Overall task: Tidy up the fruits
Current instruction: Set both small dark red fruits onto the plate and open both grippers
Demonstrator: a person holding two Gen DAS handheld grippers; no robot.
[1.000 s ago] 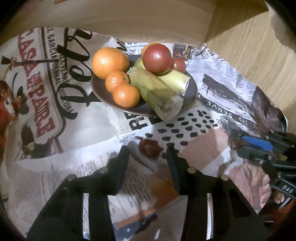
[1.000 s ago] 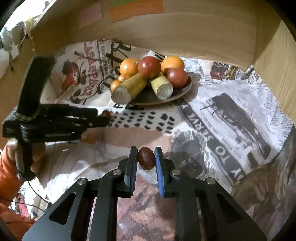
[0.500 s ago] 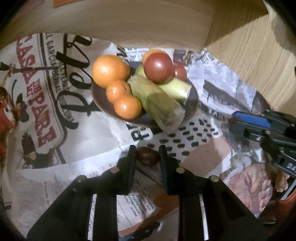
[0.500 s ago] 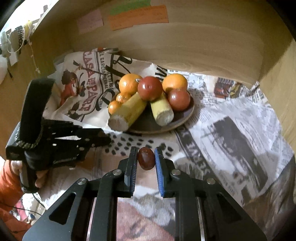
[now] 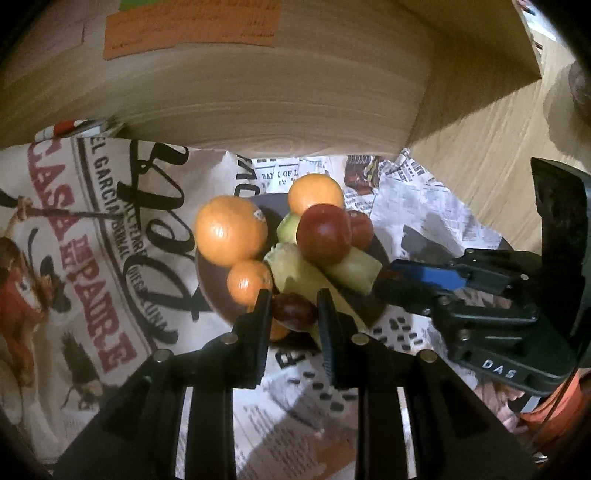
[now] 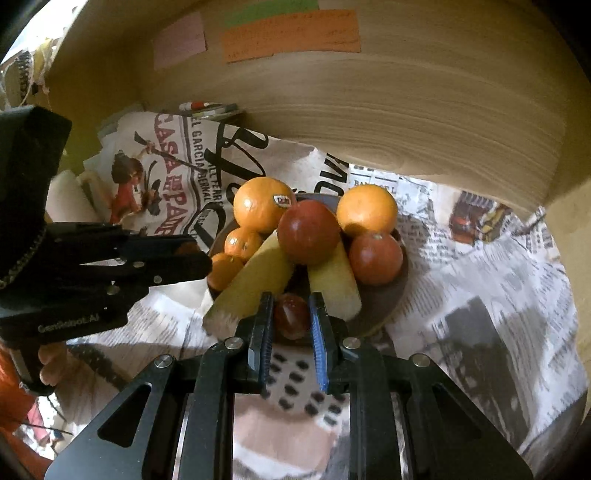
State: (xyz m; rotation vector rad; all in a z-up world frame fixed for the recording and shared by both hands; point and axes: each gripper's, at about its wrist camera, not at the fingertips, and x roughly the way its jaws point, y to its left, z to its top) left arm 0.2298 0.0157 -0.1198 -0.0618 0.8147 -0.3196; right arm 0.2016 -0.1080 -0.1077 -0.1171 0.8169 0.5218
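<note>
Your left claw [image 5: 291, 314] and right claw [image 6: 291, 314] each gripped a small dark fruit [image 6: 291, 320] above the plate [image 6: 376, 299]; lowering into gaps, not onto apples, seemed wisest.

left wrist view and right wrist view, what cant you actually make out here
- Sticky notes, right wrist view: writing too blurred to read.
- Plate, left wrist view: its inside is mostly covered by oranges and other fruit.
- Small orange, left wrist view: nearly all hidden behind the left gripper and its dark fruit.
- Left gripper's jaws, right wrist view: side-on, gap not visible.
</note>
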